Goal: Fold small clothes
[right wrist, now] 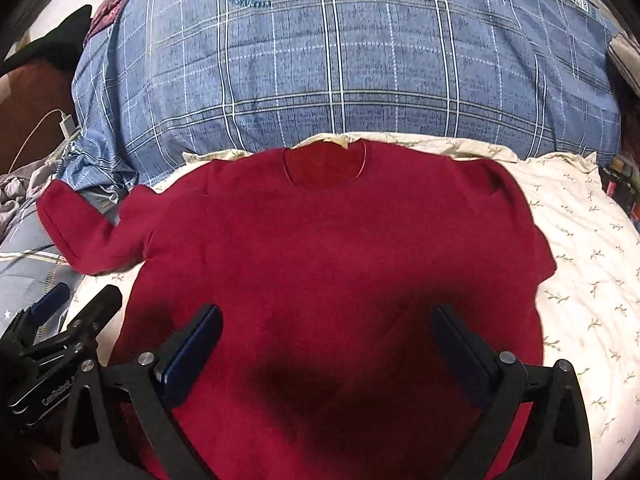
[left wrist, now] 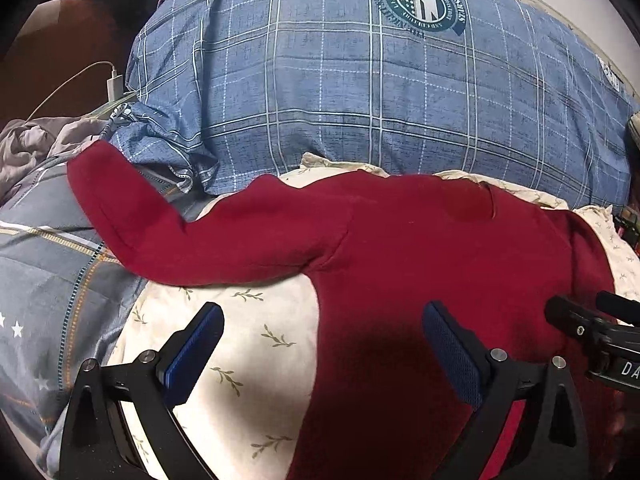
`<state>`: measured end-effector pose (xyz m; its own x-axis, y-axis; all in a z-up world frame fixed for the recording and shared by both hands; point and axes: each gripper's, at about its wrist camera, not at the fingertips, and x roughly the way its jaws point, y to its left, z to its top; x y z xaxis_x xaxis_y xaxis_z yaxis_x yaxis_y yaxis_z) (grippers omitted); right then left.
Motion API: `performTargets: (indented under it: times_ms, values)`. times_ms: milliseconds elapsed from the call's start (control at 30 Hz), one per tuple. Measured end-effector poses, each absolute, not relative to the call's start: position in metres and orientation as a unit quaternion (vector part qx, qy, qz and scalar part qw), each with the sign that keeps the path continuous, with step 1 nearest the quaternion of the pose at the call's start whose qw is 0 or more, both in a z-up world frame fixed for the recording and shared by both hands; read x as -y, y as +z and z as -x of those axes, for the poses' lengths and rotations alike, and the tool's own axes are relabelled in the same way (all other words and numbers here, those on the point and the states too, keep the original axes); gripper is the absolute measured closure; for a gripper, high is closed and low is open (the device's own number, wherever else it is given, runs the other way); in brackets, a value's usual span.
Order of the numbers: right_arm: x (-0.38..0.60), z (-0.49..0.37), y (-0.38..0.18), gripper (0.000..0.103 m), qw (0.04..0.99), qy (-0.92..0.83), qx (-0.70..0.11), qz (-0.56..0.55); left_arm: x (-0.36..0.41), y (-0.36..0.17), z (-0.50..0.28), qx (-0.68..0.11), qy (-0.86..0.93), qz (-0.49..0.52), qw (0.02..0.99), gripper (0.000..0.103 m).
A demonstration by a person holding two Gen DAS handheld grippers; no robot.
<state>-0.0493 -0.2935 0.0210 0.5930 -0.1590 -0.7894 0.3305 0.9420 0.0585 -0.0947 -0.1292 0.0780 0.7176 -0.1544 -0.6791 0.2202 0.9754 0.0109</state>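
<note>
My red sweater (right wrist: 332,248) lies flat on the cream leaf-print sheet (right wrist: 580,264), right in front of both my grippers. Its neck hole (right wrist: 324,164) is at the top middle of the right wrist picture, next to the big blue checked pillow (right wrist: 340,60). The bottom of the sweater is near me, at the low edge of the picture. So it runs long from low to high, and it points away from me.

One sleeve (left wrist: 160,224) sticks out to the upper left in the left wrist picture. It goes off the sheet and onto a grey blanket (left wrist: 44,264). On the other side the sleeve looks already tucked in, but I cannot tell for sure.

My left gripper (left wrist: 324,340) is wide open and holds nothing. It is closer to that sleeve, which is up and to its left. My right gripper (right wrist: 328,344) is wide open too, empty, over the middle of the sweater. I think the left sleeve gets folded in next.
</note>
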Motion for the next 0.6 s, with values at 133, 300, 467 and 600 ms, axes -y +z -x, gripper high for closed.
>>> performTargets:
  times_ms: [133, 300, 467, 600]
  values:
    - [0.293, 0.043, 0.016, 0.000, 0.883, -0.140, -0.435, -0.102, 0.126, 0.072, 0.089, -0.368, -0.094, -0.042, 0.924, 0.004]
    - [0.294, 0.036, 0.007, 0.000, 0.888, -0.152, -0.422, -0.102, 0.116, 0.072, 0.082, -0.369, -0.085, -0.022, 0.925, 0.004]
    - [0.296, 0.031, -0.002, 0.000, 0.885, -0.165, -0.423, -0.099, 0.110, 0.066, 0.074, -0.379, -0.075, -0.017, 0.922, 0.004]
    - [0.293, 0.029, -0.007, 0.000, 0.885, -0.169, -0.425, -0.087, 0.112, 0.063, 0.071, -0.380, -0.072, -0.020, 0.922, 0.004]
